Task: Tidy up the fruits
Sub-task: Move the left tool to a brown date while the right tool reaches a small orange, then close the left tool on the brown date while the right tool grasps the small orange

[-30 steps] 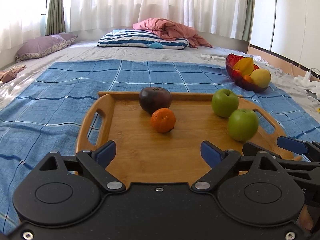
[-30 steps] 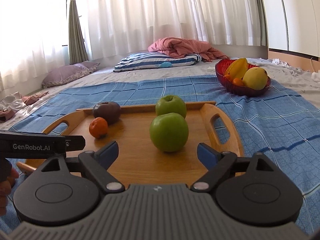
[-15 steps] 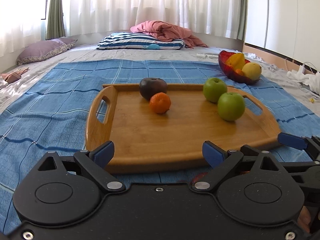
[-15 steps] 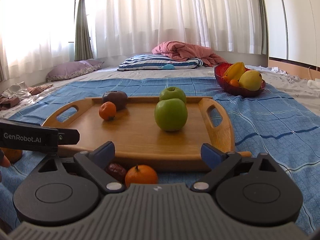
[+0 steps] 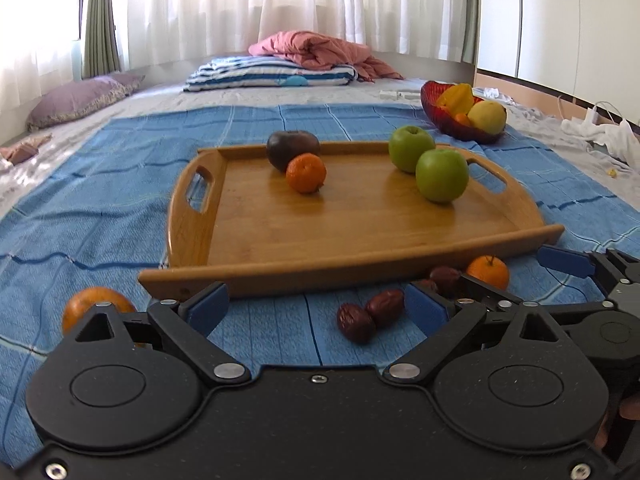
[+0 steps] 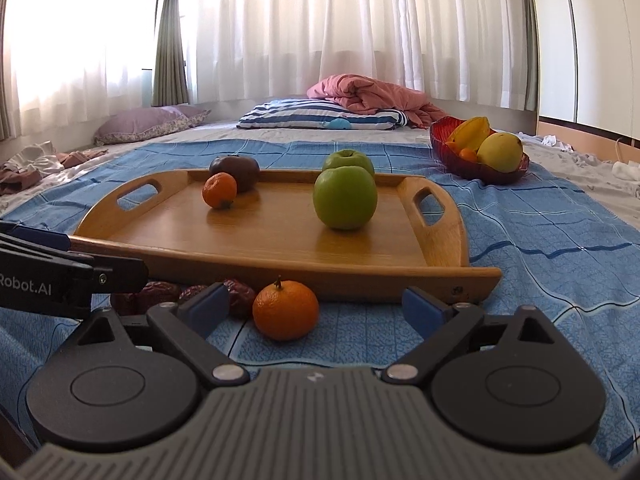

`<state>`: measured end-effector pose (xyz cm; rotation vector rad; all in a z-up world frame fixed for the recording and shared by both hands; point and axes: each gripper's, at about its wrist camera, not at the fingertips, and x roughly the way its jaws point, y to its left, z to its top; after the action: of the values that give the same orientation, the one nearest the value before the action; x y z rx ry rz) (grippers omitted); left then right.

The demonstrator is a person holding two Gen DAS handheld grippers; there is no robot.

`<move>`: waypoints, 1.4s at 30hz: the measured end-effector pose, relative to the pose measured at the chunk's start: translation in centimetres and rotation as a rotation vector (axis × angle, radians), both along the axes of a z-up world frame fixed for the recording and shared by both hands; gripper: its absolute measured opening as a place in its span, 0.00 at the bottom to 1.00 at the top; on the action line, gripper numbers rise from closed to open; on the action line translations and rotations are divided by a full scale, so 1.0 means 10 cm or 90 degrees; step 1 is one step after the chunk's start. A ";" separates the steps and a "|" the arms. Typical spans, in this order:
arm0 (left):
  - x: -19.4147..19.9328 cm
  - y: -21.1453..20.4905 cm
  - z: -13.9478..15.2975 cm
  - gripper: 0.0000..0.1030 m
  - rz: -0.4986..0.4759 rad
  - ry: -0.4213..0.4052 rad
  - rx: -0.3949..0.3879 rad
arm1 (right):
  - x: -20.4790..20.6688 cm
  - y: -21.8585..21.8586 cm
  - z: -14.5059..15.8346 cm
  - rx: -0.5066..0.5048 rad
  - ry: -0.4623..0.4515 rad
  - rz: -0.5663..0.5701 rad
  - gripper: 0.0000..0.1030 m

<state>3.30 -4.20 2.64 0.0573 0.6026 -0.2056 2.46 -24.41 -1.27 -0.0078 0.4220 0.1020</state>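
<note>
Both tools stand wide, gripping nothing. Just ahead of the left tool (image 5: 316, 310), two dates (image 5: 370, 316) lie on the blue cloth (image 5: 100, 200) near its right finger. A loose tangerine (image 6: 285, 310) sits just ahead of the right tool (image 6: 316, 306). Beyond both, the wooden tray (image 5: 360, 236) carries two green apples (image 5: 441, 175), a tangerine and a dark fruit (image 5: 292, 149).

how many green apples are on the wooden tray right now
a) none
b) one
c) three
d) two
d: two green apples sit close together near the right handle of the wooden tray, apart from the mandarin and the dark fruit.
</note>
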 end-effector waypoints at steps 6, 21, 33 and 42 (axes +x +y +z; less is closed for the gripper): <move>0.00 0.03 -0.05 0.83 -0.001 0.024 -0.020 | 0.00 0.05 -0.02 -0.021 0.000 0.009 0.96; -0.06 0.02 -0.09 0.32 -0.011 0.033 0.001 | 0.04 0.04 -0.07 -0.017 0.009 0.015 0.91; 0.07 -0.05 -0.12 0.30 -0.008 0.033 0.003 | -0.02 0.10 -0.08 -0.020 0.001 0.050 0.69; 0.15 -0.07 -0.14 0.30 -0.004 0.033 0.005 | -0.10 0.11 -0.08 -0.006 -0.009 0.046 0.50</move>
<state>4.77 -4.92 1.23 0.0619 0.6552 -0.2113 1.47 -23.30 -2.05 -0.0322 0.4085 0.1705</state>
